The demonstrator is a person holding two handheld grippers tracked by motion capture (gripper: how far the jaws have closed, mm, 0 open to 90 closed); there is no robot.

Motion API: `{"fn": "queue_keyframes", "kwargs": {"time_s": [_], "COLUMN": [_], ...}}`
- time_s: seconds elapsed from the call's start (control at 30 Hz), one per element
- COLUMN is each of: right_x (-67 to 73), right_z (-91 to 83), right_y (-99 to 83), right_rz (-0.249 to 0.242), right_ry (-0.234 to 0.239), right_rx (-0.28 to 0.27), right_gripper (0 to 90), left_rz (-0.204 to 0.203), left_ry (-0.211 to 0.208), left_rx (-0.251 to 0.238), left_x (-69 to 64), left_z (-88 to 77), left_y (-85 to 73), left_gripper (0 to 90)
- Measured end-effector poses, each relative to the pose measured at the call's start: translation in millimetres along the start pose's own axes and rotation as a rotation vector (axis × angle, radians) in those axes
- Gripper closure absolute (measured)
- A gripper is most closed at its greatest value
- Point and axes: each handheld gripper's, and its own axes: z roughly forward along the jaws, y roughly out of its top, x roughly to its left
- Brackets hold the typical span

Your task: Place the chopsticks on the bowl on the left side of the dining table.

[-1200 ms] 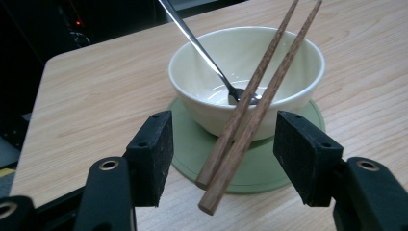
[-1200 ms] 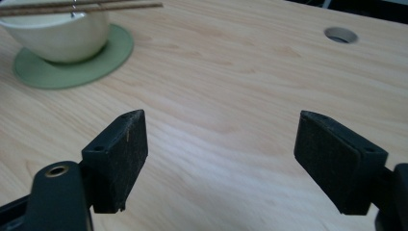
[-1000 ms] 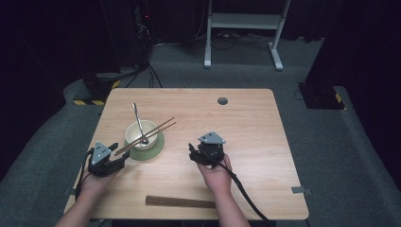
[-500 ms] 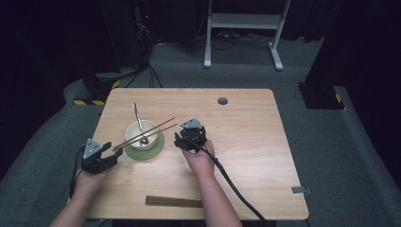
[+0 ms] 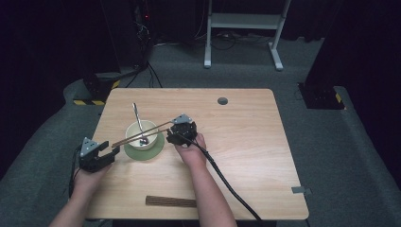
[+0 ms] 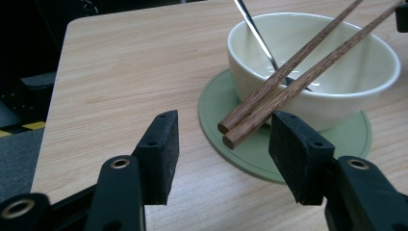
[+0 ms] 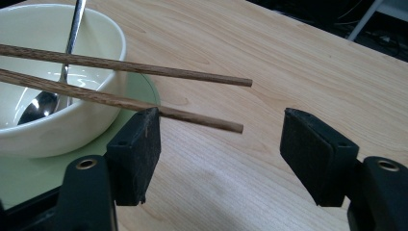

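The wooden tabletop (image 5: 246, 142) carries everything, and most of it sits toward the left edge. A round green coaster (image 5: 160, 147) lies there, roughly midway between the far and near edges. On it stands a cream bowl (image 5: 142, 134), upright. A metal spoon (image 5: 137, 119) rests in the bowl, its scoop on the bottom and its handle leaning over the far rim. Two brown chopsticks (image 5: 142, 134) lie side by side across the bowl's rim, thick ends pointing toward the left edge and thin tips pointing toward the middle of the tabletop. Near the near edge, well apart from the bowl, another dark bundle of sticks (image 5: 170, 201) lies flat.

The left claw (image 5: 111, 152) is held just left of the coaster, level with the tabletop. In the left gripper view its jaws stand apart and have just been closing a little; the thick ends of the chopsticks (image 6: 231, 132) lie between the pads (image 6: 161, 154) without touching either one.

The right claw (image 5: 173, 134) is at the right side of the bowl, at the thin tips. In the right gripper view its jaws stand apart as well. The nearer chopstick's tip (image 7: 226, 126) reaches into the gap from behind the left pad (image 7: 139, 149); whether it touches that pad I cannot tell, and the other tip is above and clear.
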Motion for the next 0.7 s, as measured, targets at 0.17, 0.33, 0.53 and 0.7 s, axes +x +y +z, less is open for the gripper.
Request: {"fn": "queue_keyframes", "kwargs": {"time_s": [0.17,0.33,0.53,0.7], "right_x": [-0.7,-1.0,1.9,3.0], "right_z": [4.6,7.0,10.5,14.1], "right_y": [-0.4,-0.1,4.6,5.3], "right_rz": [-0.011,-0.024,-0.047,-0.048], "right_ry": [0.025,0.032,0.037,0.042], "right_rx": [0.0,0.007,-0.002,0.003], "right_gripper": [27.2,26.7,26.5,27.6], "left_rz": [-0.013,-0.017,-0.06,-0.047], "left_ry": [0.03,0.045,0.069,0.068], "left_rx": [0.023,0.01,0.008,0.0], "left_x": [-0.5,-1.3,0.3,-2.8], "left_z": [5.6,5.5,8.8,10.1], "left_y": [-1.0,-0.3,-0.1,0.3], "left_gripper": [50.6,54.2,55.8,57.8]}}
